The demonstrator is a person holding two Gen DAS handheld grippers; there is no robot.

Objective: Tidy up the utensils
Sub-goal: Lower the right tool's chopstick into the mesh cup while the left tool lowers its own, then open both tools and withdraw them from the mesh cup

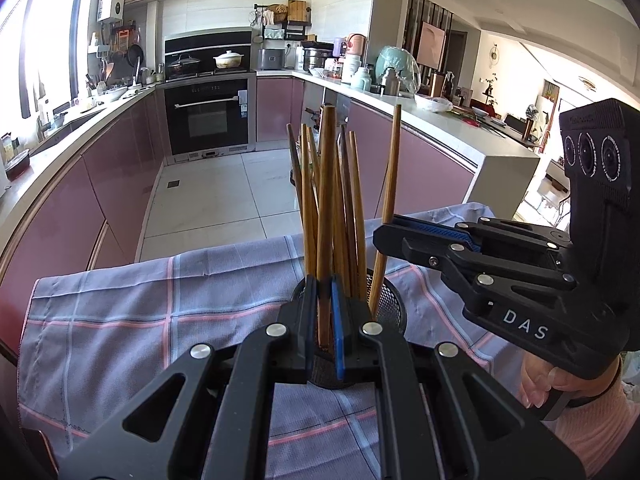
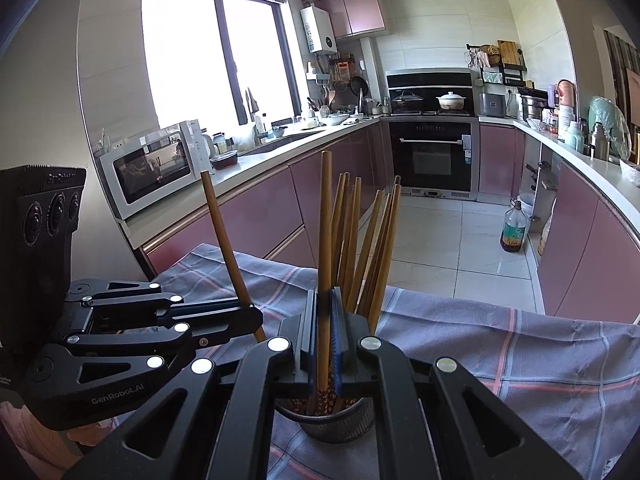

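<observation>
Microwave [image 2: 154, 168] at left only in the right wrist view; dining room at right only in the left. Lettering: "DAS", "GenRobot.AI". Mesh cup [image 2: 332, 420] on checked cloth [image 2: 520, 360], low centre, full of chopsticks [image 2: 360, 248]. Left gripper [image 1: 325, 320] clenched on one chopstick [image 1: 325, 200]; right gripper [image 2: 325, 336] likewise (another chopstick [image 2: 325, 220]).

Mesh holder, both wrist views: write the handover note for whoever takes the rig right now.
Left gripper: jaws shut on a chopstick, upright, lower end at the mesh holder; whether it is seated cannot be told.
Right gripper: jaws shut on a second chopstick, tip down inside the holder.
Done: a bundle of chopsticks stands in the holder on the checked cloth.
Left: lower and release both. No loose chopsticks show.
</observation>
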